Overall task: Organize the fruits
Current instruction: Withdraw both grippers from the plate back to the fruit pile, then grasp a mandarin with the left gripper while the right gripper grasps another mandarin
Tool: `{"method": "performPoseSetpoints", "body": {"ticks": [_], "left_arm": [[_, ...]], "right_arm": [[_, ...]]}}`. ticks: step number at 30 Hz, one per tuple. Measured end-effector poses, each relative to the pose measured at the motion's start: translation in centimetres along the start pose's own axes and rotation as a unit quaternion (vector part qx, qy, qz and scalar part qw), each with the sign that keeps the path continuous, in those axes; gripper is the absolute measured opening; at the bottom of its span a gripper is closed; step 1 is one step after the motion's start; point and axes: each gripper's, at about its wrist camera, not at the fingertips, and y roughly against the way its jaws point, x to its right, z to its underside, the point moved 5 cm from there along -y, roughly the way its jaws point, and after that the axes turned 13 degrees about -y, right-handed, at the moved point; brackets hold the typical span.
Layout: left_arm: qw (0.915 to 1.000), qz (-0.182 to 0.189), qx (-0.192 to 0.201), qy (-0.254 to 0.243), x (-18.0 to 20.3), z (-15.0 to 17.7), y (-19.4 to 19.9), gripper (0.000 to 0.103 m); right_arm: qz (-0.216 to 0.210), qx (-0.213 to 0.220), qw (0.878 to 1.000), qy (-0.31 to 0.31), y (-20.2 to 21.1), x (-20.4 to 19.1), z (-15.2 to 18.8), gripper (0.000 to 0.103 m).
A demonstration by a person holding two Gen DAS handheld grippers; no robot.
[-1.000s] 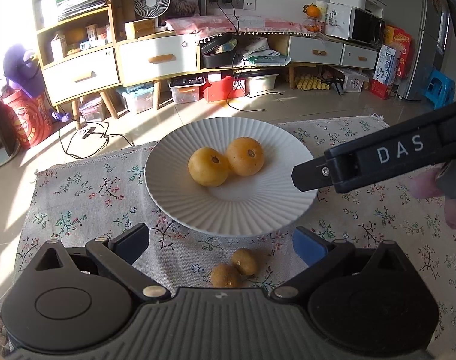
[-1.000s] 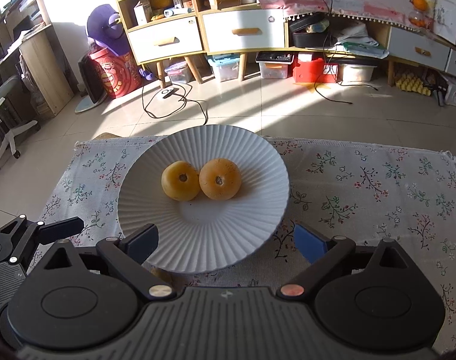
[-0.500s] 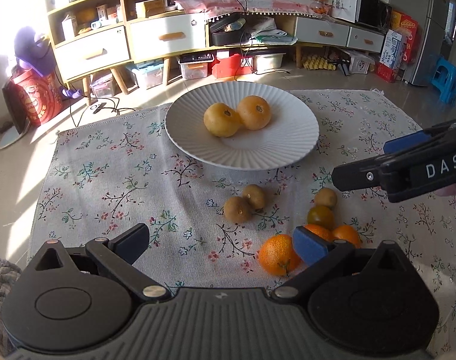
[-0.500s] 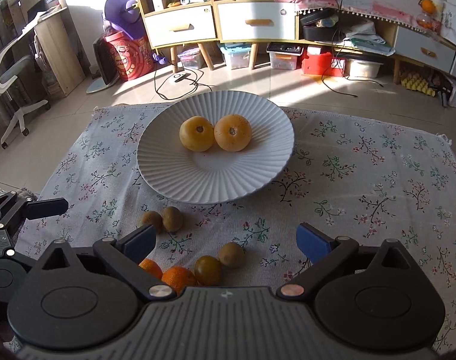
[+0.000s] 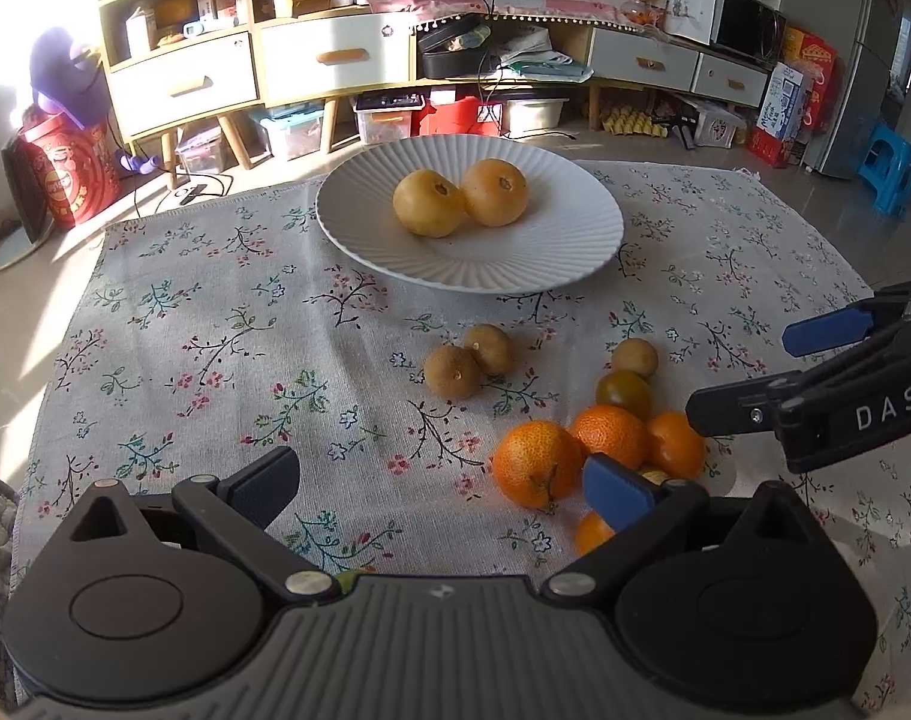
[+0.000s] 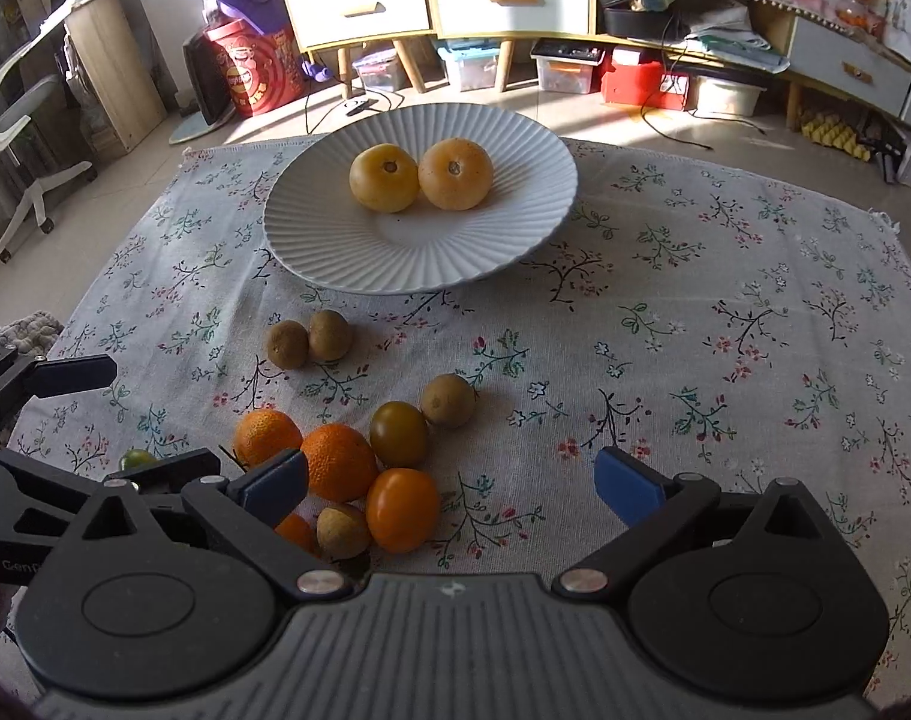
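Toward the top centre of the right wrist view, a white plate [image 6: 311, 240] already holds two yellow fruits [image 6: 419, 175]. Below it, roughly ten oranges and small brown fruits [image 6: 341, 461] lie loose on the floral cloth [image 6: 725, 312], some probably hidden. Right gripper [image 6: 449, 483] is opening wide, empty; left gripper [image 5: 440, 483] gapes, holding nothing.

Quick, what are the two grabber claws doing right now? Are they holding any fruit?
Left gripper: open, holding nothing, above the flowery cloth.
Right gripper: jaws opening wide, nothing between them; the fruit pile lies by its left finger.
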Motion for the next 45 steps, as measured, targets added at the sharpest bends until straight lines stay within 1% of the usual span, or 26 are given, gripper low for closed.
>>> {"method": "performPoseSetpoints", "body": {"ticks": [1, 4, 6, 10, 11, 12, 13, 15, 16, 17, 18, 21, 23, 25, 27, 32, 37, 45], "left_arm": [[1.0000, 0.004, 0.000, 0.001, 0.2, 0.0, -0.2, 0.094], [0.9998, 0.019, -0.001, 0.006, 0.7, 0.0, -0.8, 0.088], [0.9995, 0.030, -0.002, 0.009, 1.1, 0.0, -1.3, 0.078], [0.9988, 0.047, 0.005, 0.008, 1.7, -0.2, -1.8, 0.067], [0.9986, 0.051, 0.009, 0.009, 1.8, -0.3, -1.7, 0.063], [0.9983, 0.055, 0.014, 0.009, 1.8, -0.4, -1.7, 0.057], [0.9981, 0.059, 0.015, 0.009, 1.9, -0.4, -1.7, 0.054], [0.9975, 0.069, 0.011, 0.011, 1.9, -0.4, -1.7, 0.042], [0.9972, 0.073, 0.008, 0.011, 1.9, -0.4, -1.7, 0.038], [0.9971, 0.076, 0.004, 0.010, 1.9, -0.4, -1.7, 0.032], [0.9972, 0.074, 0.002, 0.009, 1.9, -0.4, -1.7, 0.029], [0.9975, 0.070, 0.000, 0.008, 1.8, -0.4, -1.6, 0.028], [0.9985, 0.054, -0.007, 0.002, 1.7, -0.5, -1.4, 0.028], [0.9992, 0.038, -0.014, -0.003, 1.4, -0.5, -1.1, 0.028], [0.9994, 0.029, -0.020, -0.005, 1.0, -0.3, -0.8, 0.028], [0.9991, 0.022, -0.035, 0.007, 0.1, 0.3, -0.5, 0.028], [0.9988, 0.025, -0.040, 0.014, -0.3, 0.7, -0.3, 0.028], [0.9986, 0.027, -0.043, 0.016, -0.1, 0.7, -0.3, 0.028]], "right_arm": [[0.004, 0.000, 1.000, 0.000, 0.0, 0.2, 0.1, 0.102], [0.012, -0.006, 1.000, -0.003, -0.3, 0.7, 0.3, 0.102], [0.013, -0.010, 1.000, -0.004, -0.4, 0.9, 0.4, 0.102], [0.012, -0.015, 1.000, 0.001, -0.3, 0.8, 0.5, 0.101], [0.011, -0.016, 1.000, 0.001, -0.3, 0.8, 0.5, 0.101], [0.008, -0.018, 1.000, 0.000, -0.3, 0.8, 0.5, 0.101], [0.006, -0.018, 1.000, -0.002, -0.3, 0.8, 0.5, 0.101], [0.000, -0.021, 1.000, -0.007, -0.3, 0.8, 0.5, 0.100], [-0.002, -0.022, 1.000, -0.011, -0.4, 0.8, 0.3, 0.100], [-0.002, -0.022, 1.000, -0.013, -0.4, 0.8, 0.3, 0.099], [-0.003, -0.023, 1.000, -0.016, -0.4, 0.9, 0.3, 0.098], [-0.010, -0.027, 0.999, -0.022, -0.5, 0.7, 0.3, 0.093], [-0.016, -0.029, 0.999, -0.026, -0.6, 0.5, 0.3, 0.090], [-0.024, -0.031, 0.999, -0.032, -0.6, 0.3, 0.1, 0.084], [-0.036, -0.032, 0.998, -0.040, -0.6, 0.0, -0.1, 0.079], [-0.068, -0.040, 0.996, -0.052, -0.6, -0.9, -0.6, 0.068], [-0.096, -0.053, 0.992, -0.058, -1.1, -2.2, -0.6, 0.056], [-0.118, -0.072, 0.986, -0.097, -2.6, -3.1, -1.0, 0.046]]}}
